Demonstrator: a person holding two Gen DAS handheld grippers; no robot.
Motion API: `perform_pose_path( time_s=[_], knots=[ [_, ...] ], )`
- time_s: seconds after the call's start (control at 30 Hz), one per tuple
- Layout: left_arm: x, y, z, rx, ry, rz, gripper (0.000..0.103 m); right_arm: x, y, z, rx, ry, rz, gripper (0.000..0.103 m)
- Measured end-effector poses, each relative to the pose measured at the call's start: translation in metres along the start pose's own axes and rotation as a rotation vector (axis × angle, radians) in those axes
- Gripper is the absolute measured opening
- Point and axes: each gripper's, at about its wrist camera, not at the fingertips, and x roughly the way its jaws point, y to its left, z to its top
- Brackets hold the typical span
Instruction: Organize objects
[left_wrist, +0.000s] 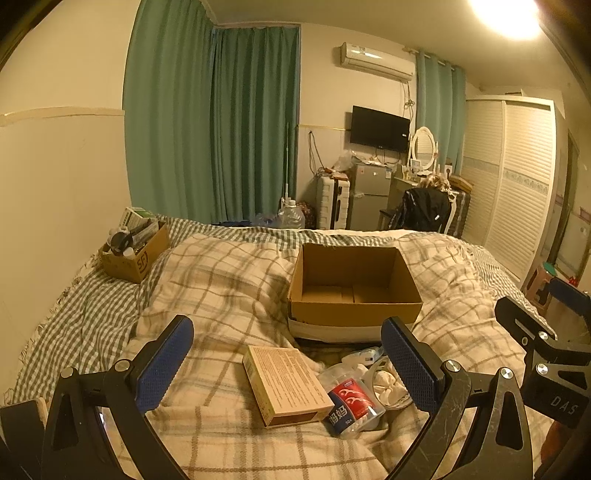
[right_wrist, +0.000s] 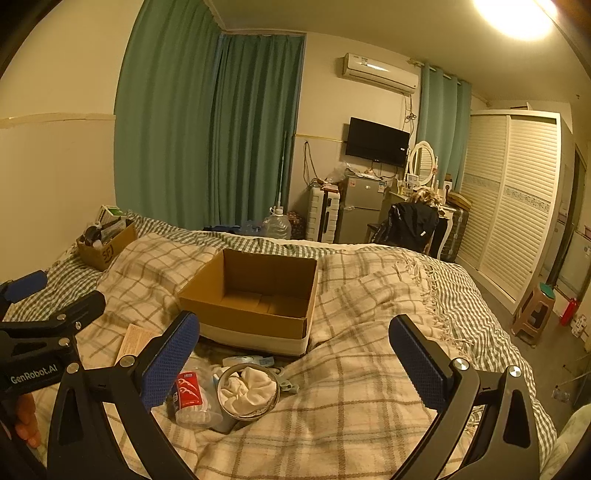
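An open, empty cardboard box (left_wrist: 354, 286) (right_wrist: 255, 295) sits on the plaid blanket. In front of it lie a flat tan carton (left_wrist: 286, 384) (right_wrist: 135, 341), a clear tub with a red label (left_wrist: 351, 400) (right_wrist: 192, 397), a round container holding white cloth (left_wrist: 386, 382) (right_wrist: 247, 389) and a small white-blue packet (left_wrist: 364, 354) (right_wrist: 247, 360). My left gripper (left_wrist: 286, 360) is open and empty above the carton. My right gripper (right_wrist: 295, 354) is open and empty, above the blanket to the right of the round container.
A smaller cardboard box (left_wrist: 135, 251) (right_wrist: 105, 242) full of items stands at the bed's far left by the wall. The bed's right edge drops to the floor, where a stool (right_wrist: 533, 314) stands. A fridge, desk and wardrobe are beyond the bed.
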Motion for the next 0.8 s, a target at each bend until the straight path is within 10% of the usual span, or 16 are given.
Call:
perform_pose_path(
  time_s=[0.57, 0.8],
  knots=[
    [0.008, 0.012, 0.005, -0.034, 0.01, 0.076, 0.103, 0.01, 0.001, 0.011, -0.047, 0.002, 0.028, 0.103],
    [0.068, 0.018, -0.029, -0.023, 0.184, 0.15, 0.103, 0.056, -0.009, -0.013, -0.037, 0.102, 0.038, 0.103]
  ],
)
